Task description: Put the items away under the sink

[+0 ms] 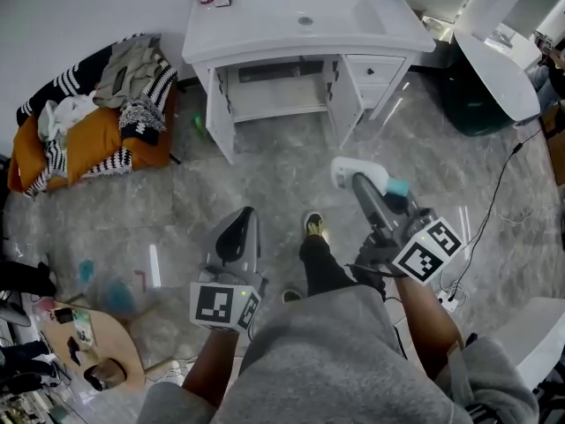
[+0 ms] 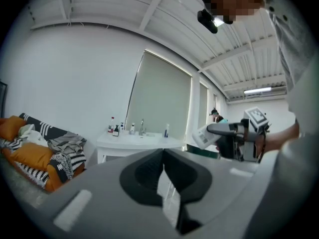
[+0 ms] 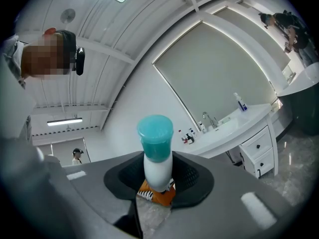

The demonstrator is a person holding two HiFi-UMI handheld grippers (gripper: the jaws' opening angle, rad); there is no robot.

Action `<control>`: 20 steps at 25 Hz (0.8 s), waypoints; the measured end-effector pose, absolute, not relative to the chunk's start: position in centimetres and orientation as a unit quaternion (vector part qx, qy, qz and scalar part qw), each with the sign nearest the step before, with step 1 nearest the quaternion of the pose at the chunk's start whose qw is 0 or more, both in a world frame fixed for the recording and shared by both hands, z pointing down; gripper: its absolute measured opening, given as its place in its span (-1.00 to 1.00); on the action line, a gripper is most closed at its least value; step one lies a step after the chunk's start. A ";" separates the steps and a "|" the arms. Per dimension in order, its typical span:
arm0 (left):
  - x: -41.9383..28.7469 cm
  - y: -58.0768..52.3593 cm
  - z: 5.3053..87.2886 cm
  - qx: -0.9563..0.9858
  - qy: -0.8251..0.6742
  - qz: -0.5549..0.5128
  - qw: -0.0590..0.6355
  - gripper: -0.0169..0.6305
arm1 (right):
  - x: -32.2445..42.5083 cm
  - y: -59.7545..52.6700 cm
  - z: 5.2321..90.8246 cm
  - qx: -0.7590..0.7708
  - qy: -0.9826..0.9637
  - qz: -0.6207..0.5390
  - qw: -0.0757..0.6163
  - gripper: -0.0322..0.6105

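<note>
Bottle (image 3: 158,158), white with a teal cap, is clamped in the right gripper (image 3: 157,185), cap end toward the camera; in the head view it sits right of centre (image 1: 360,173) over the grey floor (image 1: 265,175), well apart from the sink unit (image 1: 300,25) at top centre. The cabinet (image 1: 275,91) under the sink has both doors swung open. Left gripper (image 1: 238,230), lower centre-left, has its jaws together with nothing between them.
</note>
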State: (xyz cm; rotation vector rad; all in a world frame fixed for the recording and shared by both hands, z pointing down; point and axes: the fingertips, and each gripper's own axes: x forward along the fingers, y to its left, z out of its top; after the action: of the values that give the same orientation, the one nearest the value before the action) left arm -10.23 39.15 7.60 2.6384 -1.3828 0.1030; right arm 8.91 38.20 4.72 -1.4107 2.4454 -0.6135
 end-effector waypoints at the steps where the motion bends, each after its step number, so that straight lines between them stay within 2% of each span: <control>1: -9.9 38.2 7.8 0.883 -0.461 0.037 0.082 -0.91 | 9.3 37.2 4.8 -0.485 0.839 -0.212 0.125 -0.49; 9: -6.6 32.0 8.7 0.884 -0.455 0.048 0.096 -0.91 | 11.9 30.8 5.5 -0.480 0.840 -0.221 0.125 -0.49; 20: -4.0 24.0 6.8 0.876 -0.470 0.053 0.090 -0.91 | 13.4 23.0 5.6 -0.457 0.858 -0.219 0.088 -0.49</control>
State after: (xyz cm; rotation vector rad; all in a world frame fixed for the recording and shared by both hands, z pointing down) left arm -3.97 24.04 6.77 2.6059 -1.3975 0.1588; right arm 13.39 23.00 5.58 -1.3604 2.5524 -0.6521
